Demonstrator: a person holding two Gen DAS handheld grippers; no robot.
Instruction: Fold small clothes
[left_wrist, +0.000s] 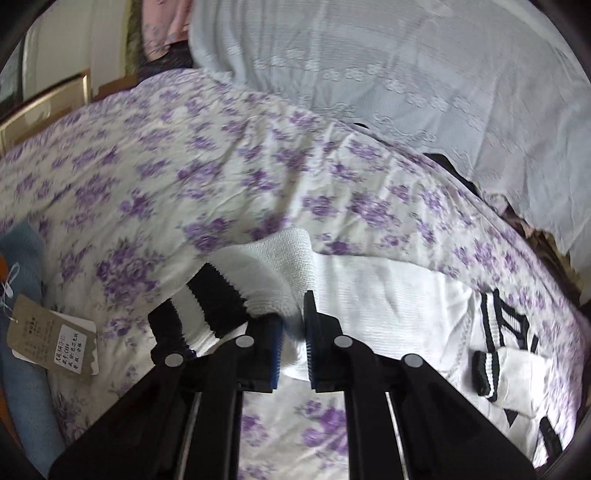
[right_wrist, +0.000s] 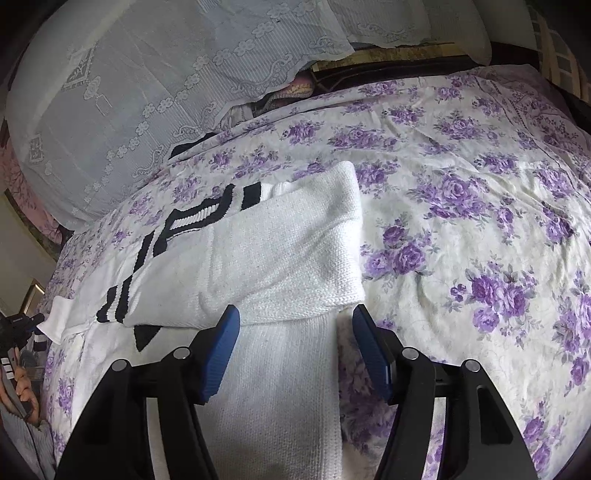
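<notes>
A white knit sweater (right_wrist: 280, 258) with black stripes lies on the purple-flowered bedsheet (right_wrist: 461, 192). In the left wrist view my left gripper (left_wrist: 293, 332) is shut on the sweater's striped sleeve cuff (left_wrist: 258, 284) and holds it lifted above the sheet; the sweater body (left_wrist: 388, 310) lies to the right. In the right wrist view my right gripper (right_wrist: 295, 332) is open, its blue pads (right_wrist: 221, 350) on either side of the sweater's lower white part, just above it. One side of the sweater is folded over the body.
A white lace cover (right_wrist: 147, 74) lies over pillows at the head of the bed. A blue garment (left_wrist: 22, 332) with a paper tag (left_wrist: 55, 336) lies at the left in the left wrist view. A picture frame (left_wrist: 44, 107) stands beyond the bed.
</notes>
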